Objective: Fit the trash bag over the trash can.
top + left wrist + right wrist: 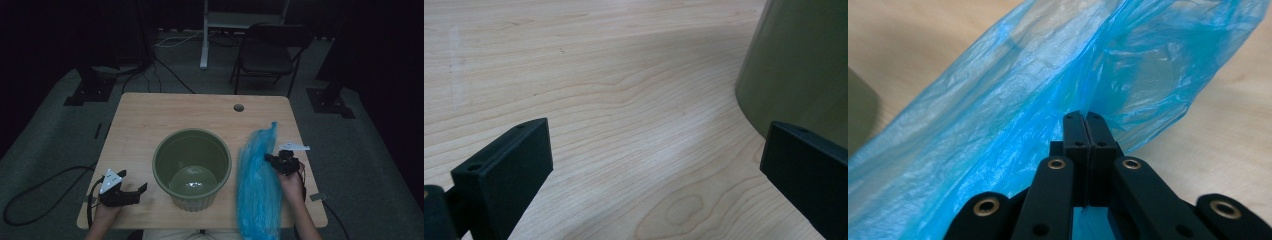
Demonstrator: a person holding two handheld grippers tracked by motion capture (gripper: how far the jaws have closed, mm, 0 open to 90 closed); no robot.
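Observation:
A long blue plastic bag (259, 185) lies lengthwise on the right side of the wooden table (150, 120), running past the front edge. My right gripper (270, 159) is shut on the bag's right edge, about halfway along it. In the right gripper view the two jaws meet flat with the thin blue film (1048, 90) pinched between them at the tips (1086, 118). An olive green bucket (192, 167) stands upright mid-table, to the left of the bag. My left gripper (135, 182) rests open at the front left, its jaws wide apart (654, 165) with nothing between them, pointing toward the bucket's wall (799, 65).
A round cable hole (238, 107) sits near the table's far edge. A dark folding chair (267, 50) and a white stand (205, 35) are on the floor beyond the table. Cables (45, 185) trail on the floor at left.

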